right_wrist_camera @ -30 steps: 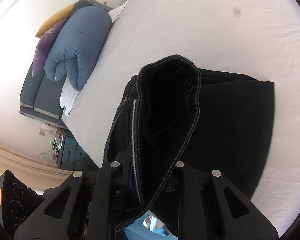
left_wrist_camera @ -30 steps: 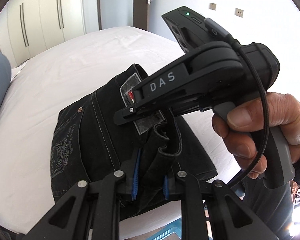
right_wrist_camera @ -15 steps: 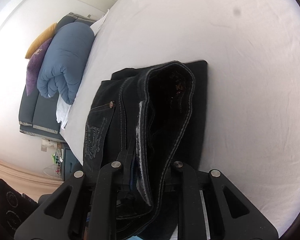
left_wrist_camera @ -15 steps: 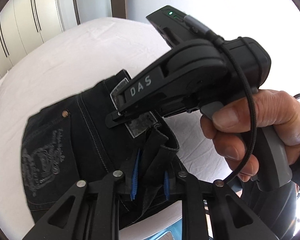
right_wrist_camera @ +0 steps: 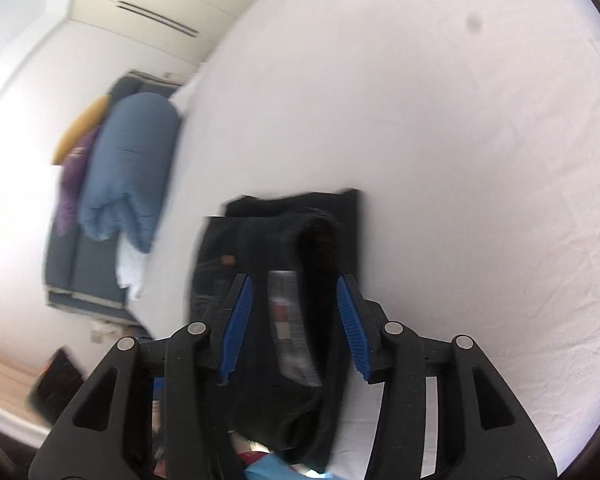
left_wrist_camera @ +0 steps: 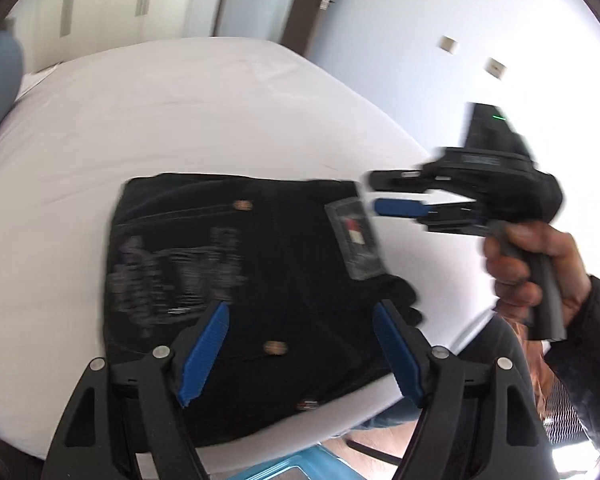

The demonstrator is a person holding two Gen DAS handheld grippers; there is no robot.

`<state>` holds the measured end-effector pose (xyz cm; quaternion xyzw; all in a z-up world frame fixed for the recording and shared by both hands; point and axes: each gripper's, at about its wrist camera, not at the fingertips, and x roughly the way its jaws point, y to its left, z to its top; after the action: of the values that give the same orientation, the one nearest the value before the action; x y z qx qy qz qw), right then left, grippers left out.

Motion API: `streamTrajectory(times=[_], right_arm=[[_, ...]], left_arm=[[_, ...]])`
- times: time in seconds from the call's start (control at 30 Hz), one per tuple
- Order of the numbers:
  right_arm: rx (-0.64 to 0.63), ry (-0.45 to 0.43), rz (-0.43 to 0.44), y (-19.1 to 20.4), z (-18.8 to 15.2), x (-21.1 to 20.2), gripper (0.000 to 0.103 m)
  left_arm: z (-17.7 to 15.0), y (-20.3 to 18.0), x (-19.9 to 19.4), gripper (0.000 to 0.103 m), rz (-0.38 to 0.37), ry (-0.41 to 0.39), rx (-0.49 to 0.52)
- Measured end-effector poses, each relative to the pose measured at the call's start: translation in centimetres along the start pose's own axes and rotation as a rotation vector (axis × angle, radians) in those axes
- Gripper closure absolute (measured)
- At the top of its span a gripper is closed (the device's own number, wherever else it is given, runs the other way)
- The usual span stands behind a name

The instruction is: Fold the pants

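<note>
The black pants (left_wrist_camera: 240,280) lie folded in a compact stack on the white bed (left_wrist_camera: 180,112), near its front edge, grey waist label up. My left gripper (left_wrist_camera: 300,324) is open and empty just above the stack's near side. My right gripper (right_wrist_camera: 294,300) is open, its jaws either side of the waistband edge (right_wrist_camera: 311,264) without gripping it. In the left wrist view the right gripper (left_wrist_camera: 383,196) hovers at the stack's right corner, held by a hand (left_wrist_camera: 531,272).
A rolled blue duvet (right_wrist_camera: 128,164) with purple and yellow cushions lies on a dark sofa (right_wrist_camera: 84,276) beside the bed. White wardrobes (left_wrist_camera: 100,4) and a door (left_wrist_camera: 300,4) stand behind. A teal object (left_wrist_camera: 284,468) sits below the bed's front edge.
Both grippers have opened and let go of the waistband. The pants have dropped flat onto the bed. Both grippers have pulled back a little.
</note>
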<state>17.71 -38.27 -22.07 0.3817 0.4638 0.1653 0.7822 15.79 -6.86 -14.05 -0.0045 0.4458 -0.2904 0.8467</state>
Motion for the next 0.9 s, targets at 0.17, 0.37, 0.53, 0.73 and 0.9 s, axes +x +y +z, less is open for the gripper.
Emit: streamTrajectory(times=[0.17, 0.37, 0.53, 0.73, 0.9], right_arm=[[-0.078, 0.067, 0.110, 3.5, 0.2, 2.3, 0.065], [-0.054, 0.227, 0.003, 1.2, -3.4, 8.5, 0.077], [0.122, 0.181, 0.114, -3.1, -4.4, 8.1, 0.103], [0.078, 0.172, 0.071, -2.3, -4.9, 8.3, 0.103], [0.098, 0.158, 0.092, -1.9, -5.1, 8.6, 0.103]], left_arm=[[1.5, 3.8, -0.1, 0.034, 0.019, 0.007, -0.071], [3.7, 6.0, 4.5, 0.041, 0.007, 0.039, -0.087], [5.9, 7.1, 9.5, 0.054, 0.061, 0.136, -0.021], [5.1, 6.9, 10.4, 0.056, 0.108, 0.171, 0.045], [3.6, 5.8, 9.0, 0.056, 0.148, 0.160, 0.061]])
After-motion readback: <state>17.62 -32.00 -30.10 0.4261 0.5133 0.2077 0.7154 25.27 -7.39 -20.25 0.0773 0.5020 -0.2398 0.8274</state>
